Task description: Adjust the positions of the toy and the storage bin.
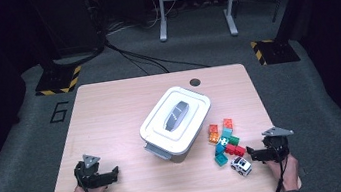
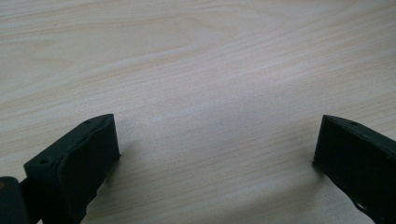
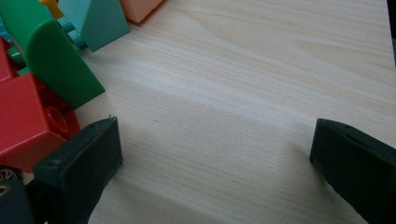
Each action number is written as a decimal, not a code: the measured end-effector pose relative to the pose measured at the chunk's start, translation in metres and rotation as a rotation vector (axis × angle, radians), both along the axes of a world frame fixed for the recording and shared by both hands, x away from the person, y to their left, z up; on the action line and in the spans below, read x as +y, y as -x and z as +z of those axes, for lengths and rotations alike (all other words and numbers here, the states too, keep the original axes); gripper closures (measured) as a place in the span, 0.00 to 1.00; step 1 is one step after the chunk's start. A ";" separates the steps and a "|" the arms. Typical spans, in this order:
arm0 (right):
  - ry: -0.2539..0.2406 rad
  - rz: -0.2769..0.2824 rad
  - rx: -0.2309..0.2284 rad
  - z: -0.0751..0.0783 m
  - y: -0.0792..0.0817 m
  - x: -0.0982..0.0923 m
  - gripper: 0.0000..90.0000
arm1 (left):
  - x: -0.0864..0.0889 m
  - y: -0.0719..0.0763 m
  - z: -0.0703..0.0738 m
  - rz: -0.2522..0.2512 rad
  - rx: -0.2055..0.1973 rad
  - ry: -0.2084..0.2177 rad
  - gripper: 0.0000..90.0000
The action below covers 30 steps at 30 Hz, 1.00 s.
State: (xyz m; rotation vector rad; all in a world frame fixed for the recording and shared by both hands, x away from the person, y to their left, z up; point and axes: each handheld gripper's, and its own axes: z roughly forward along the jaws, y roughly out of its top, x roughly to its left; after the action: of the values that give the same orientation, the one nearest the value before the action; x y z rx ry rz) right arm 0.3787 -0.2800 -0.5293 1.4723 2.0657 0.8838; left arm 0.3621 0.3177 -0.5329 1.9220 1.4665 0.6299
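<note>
Left hand-held gripper [image 1: 114,173] sits low on the near left of the surface [image 1: 110,109], jaws spread wide, nothing between them; the left gripper view gives just bare wood grain between the jaws. Right hand-held gripper [image 1: 250,152] is at the near right, jaws likewise wide apart and empty. High view puts it just beside the toy car [image 1: 241,165] and the pile of toy bricks [image 1: 225,141]. Right gripper view adds close detail: a red brick [image 3: 21,121] touching the left jaw, a green brick [image 3: 51,60] and a teal brick [image 3: 95,18] beyond. Farther off, mid-surface, a white lidded box [image 1: 176,119], lid on, well apart from both.
</note>
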 end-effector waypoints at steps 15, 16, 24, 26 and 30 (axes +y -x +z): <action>-0.003 0.001 0.000 0.000 0.000 0.000 0.02 | 0.000 0.000 0.001 -0.006 0.012 -0.005 0.00; -0.003 0.001 0.000 0.000 0.000 0.000 0.02 | 0.000 -0.001 0.002 -0.006 0.015 -0.011 0.00; -0.002 0.000 0.000 0.000 0.000 0.000 0.02 | 0.002 -0.001 0.018 -0.013 0.004 0.011 0.00; -0.002 0.000 0.001 0.000 0.000 0.000 0.02 | 0.001 0.000 0.028 -0.015 -0.006 0.031 0.00; -0.002 0.000 0.000 0.000 0.000 0.000 0.02 | -0.005 0.002 0.042 -0.031 -0.006 0.043 0.00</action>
State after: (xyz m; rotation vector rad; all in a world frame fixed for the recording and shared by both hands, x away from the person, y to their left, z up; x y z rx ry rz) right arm 0.3789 -0.2800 -0.5294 1.4735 2.0658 0.8865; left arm 0.3604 0.3130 -0.4906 1.9050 1.4324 0.5847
